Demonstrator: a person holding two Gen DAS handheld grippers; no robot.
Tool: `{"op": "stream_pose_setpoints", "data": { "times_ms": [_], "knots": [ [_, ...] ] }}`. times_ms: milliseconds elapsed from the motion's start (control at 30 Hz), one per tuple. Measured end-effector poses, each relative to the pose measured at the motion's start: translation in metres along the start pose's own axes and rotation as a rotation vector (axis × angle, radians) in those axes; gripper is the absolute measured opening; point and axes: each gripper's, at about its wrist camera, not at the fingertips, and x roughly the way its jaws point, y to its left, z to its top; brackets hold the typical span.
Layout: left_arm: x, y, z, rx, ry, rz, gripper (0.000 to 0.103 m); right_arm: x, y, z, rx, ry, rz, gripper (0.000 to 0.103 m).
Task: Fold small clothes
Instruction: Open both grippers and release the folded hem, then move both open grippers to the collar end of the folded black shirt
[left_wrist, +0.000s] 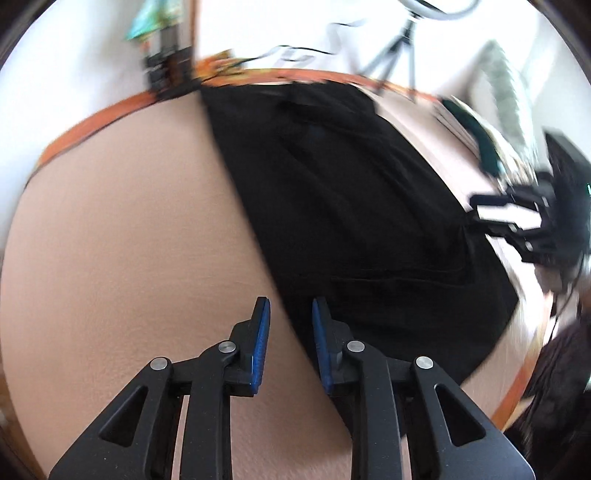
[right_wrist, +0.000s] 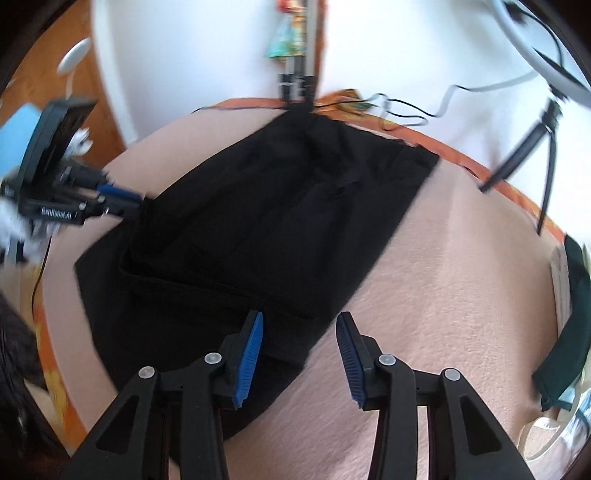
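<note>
A black garment (left_wrist: 351, 206) lies flat on a pink-beige cloth-covered table (left_wrist: 129, 240); it also shows in the right wrist view (right_wrist: 266, 229). My left gripper (left_wrist: 291, 310) is open and empty, hovering over the garment's near left edge. My right gripper (right_wrist: 300, 325) is open and empty over the garment's near right corner. In the left wrist view the right gripper (left_wrist: 480, 210) touches the garment's right edge. In the right wrist view the left gripper (right_wrist: 125, 201) touches the garment's left edge.
The table has an orange patterned border (left_wrist: 92, 122). A clamp stand (right_wrist: 295, 85) sits at the far edge with cables (right_wrist: 406, 107). A tripod with a ring light (right_wrist: 546, 122) stands at the far right. A dark green item (right_wrist: 576, 325) lies at the right edge.
</note>
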Motion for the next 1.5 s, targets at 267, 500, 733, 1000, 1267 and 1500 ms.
{"op": "stream_pose_setpoints", "data": {
  "times_ms": [267,500,733,1000,1267,1500],
  "knots": [
    [-0.015,-0.006,-0.003,0.053,-0.041,-0.092,0.056,-0.009,-0.020,-0.006,0.106,-0.025,0.170,0.044],
    [0.004,-0.020,0.010,0.098,-0.033,-0.071,0.052,0.002,-0.009,-0.005,0.078,-0.004,0.186,0.043],
    [0.008,-0.030,0.008,0.150,-0.050,-0.079,0.005,0.002,-0.004,-0.003,0.051,-0.010,0.175,0.015],
    [-0.001,-0.012,0.010,0.058,-0.125,-0.016,0.003,-0.003,-0.012,0.007,0.106,-0.064,0.120,0.002],
    [-0.013,-0.006,0.013,0.029,-0.139,0.054,0.010,-0.013,-0.026,0.013,0.154,-0.089,0.067,0.043],
    [-0.045,0.008,0.020,-0.055,-0.201,0.003,0.010,-0.026,-0.067,0.011,0.310,-0.129,0.080,0.040]
  ]
}}
